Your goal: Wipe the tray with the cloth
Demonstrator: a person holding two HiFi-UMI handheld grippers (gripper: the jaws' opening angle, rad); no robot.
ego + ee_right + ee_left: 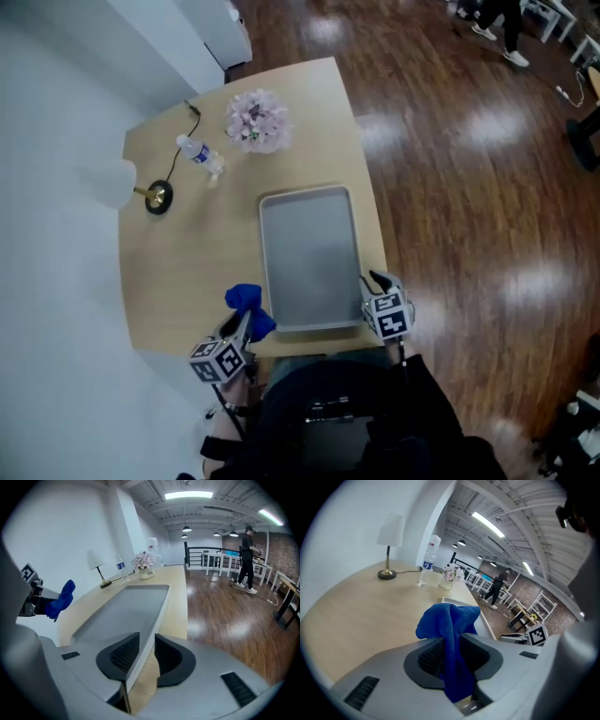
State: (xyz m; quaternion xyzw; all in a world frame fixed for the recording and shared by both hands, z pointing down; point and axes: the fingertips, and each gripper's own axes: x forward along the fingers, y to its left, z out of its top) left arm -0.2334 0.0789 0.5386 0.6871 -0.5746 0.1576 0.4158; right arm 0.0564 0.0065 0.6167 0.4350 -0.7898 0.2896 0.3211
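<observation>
A blue cloth (248,305) hangs bunched between the pads of my left gripper (246,323), which is shut on it just left of the tray's near left corner, above the table. In the left gripper view the cloth (450,625) fills the gap between the jaws of the left gripper (452,656). The grey metal tray (309,248) lies bare on the light wooden table. My right gripper (375,286) stands open at the tray's near right corner. In the right gripper view the tray's (126,611) right rim runs between the jaws of the right gripper (146,656), with a gap on the right side.
At the table's far side stand a small lamp (155,195), a water bottle (200,155) lying down and a pot of pale flowers (256,120). The table (178,272) ends close to the tray's right rim, with dark wooden floor beyond. A person (246,557) stands far off.
</observation>
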